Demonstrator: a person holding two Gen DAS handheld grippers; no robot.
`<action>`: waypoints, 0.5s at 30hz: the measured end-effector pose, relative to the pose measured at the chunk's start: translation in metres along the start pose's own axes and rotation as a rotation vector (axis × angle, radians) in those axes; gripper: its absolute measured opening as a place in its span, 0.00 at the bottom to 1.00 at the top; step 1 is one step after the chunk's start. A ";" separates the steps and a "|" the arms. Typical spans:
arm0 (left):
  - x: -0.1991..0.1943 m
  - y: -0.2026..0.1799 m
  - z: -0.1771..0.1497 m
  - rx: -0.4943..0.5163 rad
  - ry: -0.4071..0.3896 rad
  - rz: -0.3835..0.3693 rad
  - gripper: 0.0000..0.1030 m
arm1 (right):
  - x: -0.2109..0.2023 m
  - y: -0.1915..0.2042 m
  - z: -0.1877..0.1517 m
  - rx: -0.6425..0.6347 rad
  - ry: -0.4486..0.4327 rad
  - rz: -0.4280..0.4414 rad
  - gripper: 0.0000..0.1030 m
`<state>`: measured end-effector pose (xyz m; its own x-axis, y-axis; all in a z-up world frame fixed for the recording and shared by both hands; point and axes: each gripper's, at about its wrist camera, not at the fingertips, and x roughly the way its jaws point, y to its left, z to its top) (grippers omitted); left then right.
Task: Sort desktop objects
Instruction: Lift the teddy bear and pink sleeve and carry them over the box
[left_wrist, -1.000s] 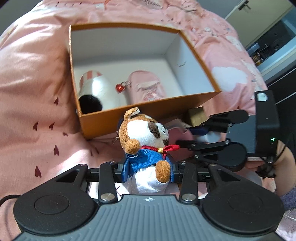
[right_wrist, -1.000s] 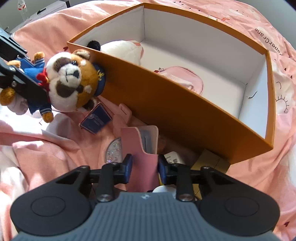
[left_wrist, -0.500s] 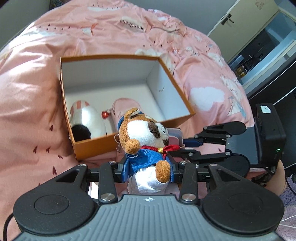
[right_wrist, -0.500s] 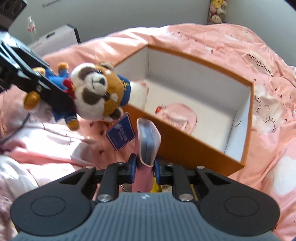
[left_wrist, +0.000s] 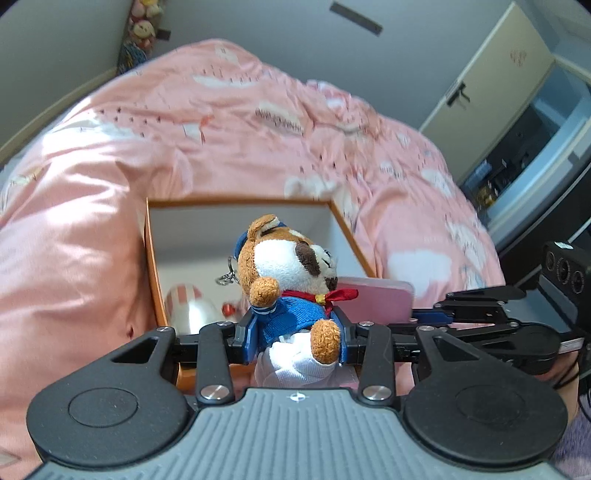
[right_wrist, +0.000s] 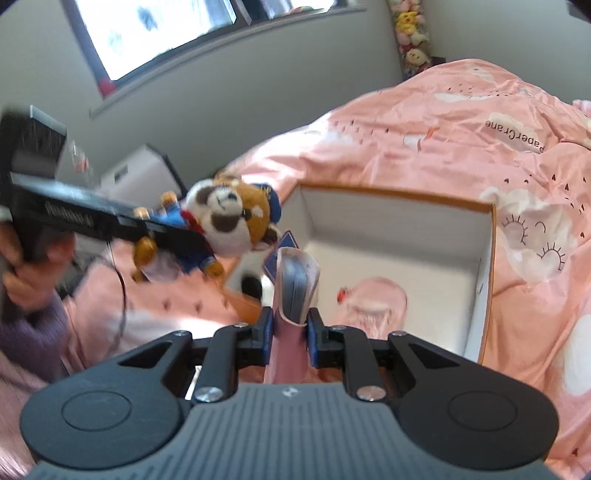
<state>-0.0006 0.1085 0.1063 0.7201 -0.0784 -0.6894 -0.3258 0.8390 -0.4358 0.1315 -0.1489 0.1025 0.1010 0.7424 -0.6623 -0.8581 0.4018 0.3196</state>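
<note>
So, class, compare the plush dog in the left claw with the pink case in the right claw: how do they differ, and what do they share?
The plush dog is furry, brown and white, in blue clothes; the pink case is smooth and one colour. The dog is bulky, so the left claw grips it wide; the thin case sits in the narrow right claw. Both are clamped and held in front of the orange box.
</note>
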 end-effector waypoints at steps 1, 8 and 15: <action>0.001 0.000 0.004 -0.001 -0.016 0.004 0.43 | -0.003 -0.003 0.006 0.018 -0.021 0.003 0.19; 0.022 0.000 0.018 0.002 -0.079 0.022 0.43 | 0.011 -0.026 0.038 0.106 -0.068 -0.018 0.19; 0.066 0.016 0.013 -0.035 -0.021 0.042 0.43 | 0.054 -0.053 0.043 0.187 0.042 -0.014 0.19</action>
<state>0.0492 0.1236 0.0614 0.7176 -0.0318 -0.6957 -0.3770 0.8222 -0.4264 0.2046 -0.1070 0.0789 0.0878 0.7146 -0.6940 -0.7481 0.5074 0.4278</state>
